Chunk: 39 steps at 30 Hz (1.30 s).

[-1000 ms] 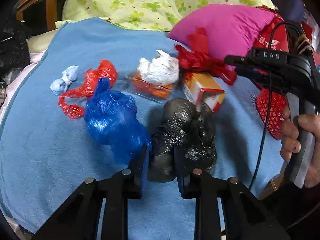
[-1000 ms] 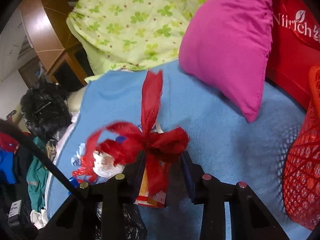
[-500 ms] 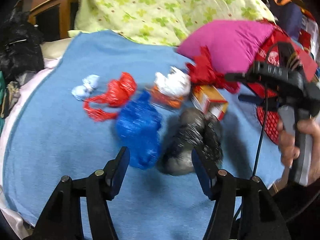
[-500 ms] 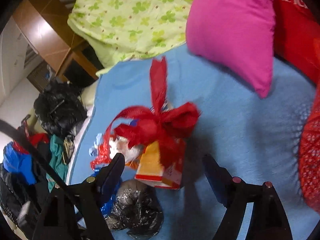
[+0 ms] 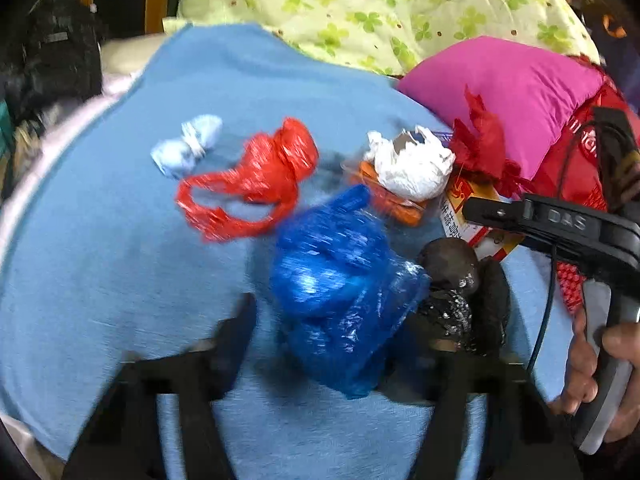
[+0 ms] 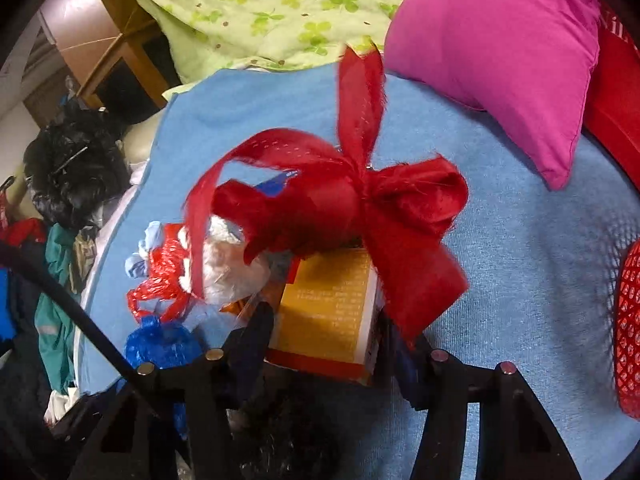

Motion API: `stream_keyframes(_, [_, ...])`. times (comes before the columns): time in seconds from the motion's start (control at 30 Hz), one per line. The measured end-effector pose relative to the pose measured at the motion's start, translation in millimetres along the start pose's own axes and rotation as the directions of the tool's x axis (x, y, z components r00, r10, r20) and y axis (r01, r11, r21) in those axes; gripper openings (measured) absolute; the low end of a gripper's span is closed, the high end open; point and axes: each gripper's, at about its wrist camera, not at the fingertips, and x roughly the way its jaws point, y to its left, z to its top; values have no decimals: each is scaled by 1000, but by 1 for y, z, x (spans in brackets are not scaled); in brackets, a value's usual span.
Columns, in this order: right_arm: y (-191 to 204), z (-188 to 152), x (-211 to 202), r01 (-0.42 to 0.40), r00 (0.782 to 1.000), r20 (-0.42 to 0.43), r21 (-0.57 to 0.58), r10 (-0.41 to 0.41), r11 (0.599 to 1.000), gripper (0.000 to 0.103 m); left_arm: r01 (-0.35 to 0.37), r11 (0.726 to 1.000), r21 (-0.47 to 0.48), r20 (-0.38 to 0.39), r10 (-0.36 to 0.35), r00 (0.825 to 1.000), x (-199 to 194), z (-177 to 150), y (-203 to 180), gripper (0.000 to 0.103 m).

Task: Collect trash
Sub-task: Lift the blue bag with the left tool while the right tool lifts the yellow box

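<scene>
both claws stand spread: the left claw (image 5: pixel 320 332) has its fingers either side of the blue plastic bag (image 5: pixel 340 292), which is not yet pinched, and the right claw (image 6: pixel 324 340) straddles the yellow carton (image 6: pixel 328 308) under the red ribbon bow (image 6: pixel 340 208). a second ago each was clamped, the left on the black bag (image 5: pixel 460 292) and the right on the bow, so both seem let go and each looks lined up for a fresh pick. around them lie a red plastic bag (image 5: pixel 256 184), a white crumpled wad (image 5: pixel 412 164) and a pale blue knot (image 5: pixel 188 144), all on the bed's blue blanket (image 5: pixel 100 260). a pink pillow (image 6: pixel 500 48), green floral quilt (image 5: pixel 380 0) and red mesh basket (image 6: pixel 628 328) edge it.
</scene>
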Motion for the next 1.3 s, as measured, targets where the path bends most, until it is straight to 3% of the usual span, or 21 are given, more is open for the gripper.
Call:
stream_keyframes(0.13, [-9,-3,-22,-103,994,25,5,102,995,55,6,1000,16,27,-6,1000,0,0,-1,35])
stream_keyframes(0.23, [-21,-3,-39,-223,974,52,36,221,974,54,13,1000,6,57,-14,998,-9,3,-2,32])
stream_keyframes(0.33, [-33,-5,-48,-281,958,75,70,276,957,48,1,1000,9,93,-2,996,-20,7,-4,31])
stream_keyframes(0.37, [-36,-6,-49,-278,959,72,79,273,957,35,-4,1000,13,109,2,994,-25,9,-6,31])
stream_keyframes(0.5, [-40,-9,-47,-195,980,48,72,192,978,37,-13,1000,12,138,11,990,-40,9,-8,31])
stream_keyframes(0.63, [-46,-13,-47,-218,976,2,101,218,971,40,-33,999,13,153,30,988,-53,8,-11,31])
stream_keyframes(0.67, [-47,-14,-47,-219,975,-8,103,221,970,61,-33,999,11,152,30,988,-54,7,-10,31])
stream_keyframes(0.73, [-50,-17,-52,-219,975,1,103,220,970,82,-40,999,11,147,38,988,-57,2,-11,31])
stream_keyframes(0.93, [-50,-33,-61,-207,978,-6,2,207,978,82,-27,1000,7,152,25,988,-66,-3,-10,31])
stream_keyframes(1.2, [-17,-51,-49,-26,1000,12,-239,29,971,82,-20,1000,17,167,17,986,-79,-5,-17,31])
stream_keyframes(1.23, [-15,-53,-46,-16,1000,6,-256,18,967,80,-22,1000,21,168,19,986,-81,-5,-19,31])
stream_keyframes(1.3, [-15,-56,-44,-4,1000,9,-265,7,964,65,-25,999,26,167,20,986,-83,-5,-21,31])
